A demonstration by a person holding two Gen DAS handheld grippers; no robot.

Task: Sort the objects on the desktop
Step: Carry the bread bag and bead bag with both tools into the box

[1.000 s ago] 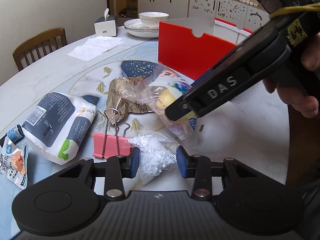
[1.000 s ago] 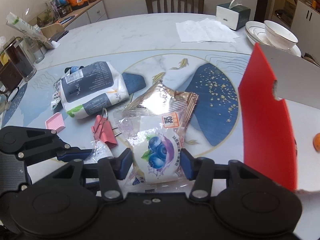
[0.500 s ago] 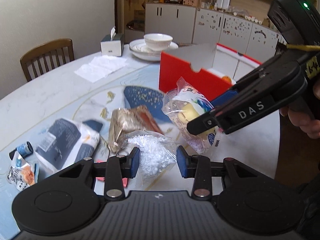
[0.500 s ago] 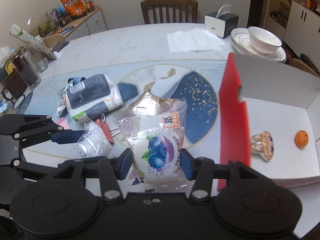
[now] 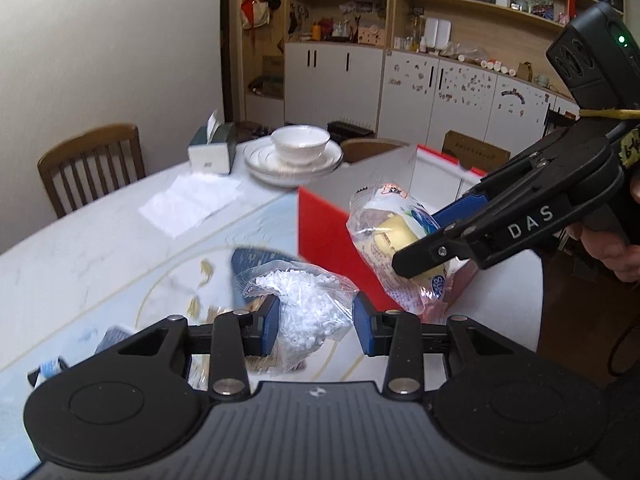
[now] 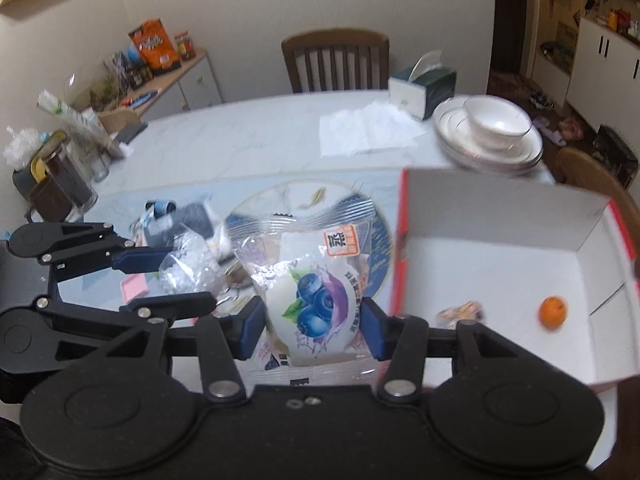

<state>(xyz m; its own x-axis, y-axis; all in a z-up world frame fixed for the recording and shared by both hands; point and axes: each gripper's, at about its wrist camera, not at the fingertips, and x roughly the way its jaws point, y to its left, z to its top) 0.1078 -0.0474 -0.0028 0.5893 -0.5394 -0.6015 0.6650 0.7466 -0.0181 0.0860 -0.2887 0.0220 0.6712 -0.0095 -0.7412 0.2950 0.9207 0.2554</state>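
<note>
My left gripper (image 5: 316, 322) is shut on a clear bag of white beads (image 5: 308, 304) and holds it above the table. It shows in the right wrist view (image 6: 182, 268) too. My right gripper (image 6: 314, 330) is shut on a blueberry bread packet (image 6: 314, 292), lifted off the table; the packet also shows in the left wrist view (image 5: 396, 236). A red box with a white inside (image 6: 500, 248) stands to the right, holding an orange (image 6: 553, 312) and a small wrapped snack (image 6: 460, 313).
On the table lie a pink clip (image 6: 134, 286), a dark tissue pack (image 6: 188, 220) and other packets. Farther back are white paper napkins (image 6: 368, 130), a tissue box (image 6: 420, 92), and a bowl on stacked plates (image 6: 496, 128). A jar and cup (image 6: 52, 184) stand far left.
Both grippers have risen from the table with their loads. The bead bag and the blueberry packet now hang in the air, nearer the red box.
</note>
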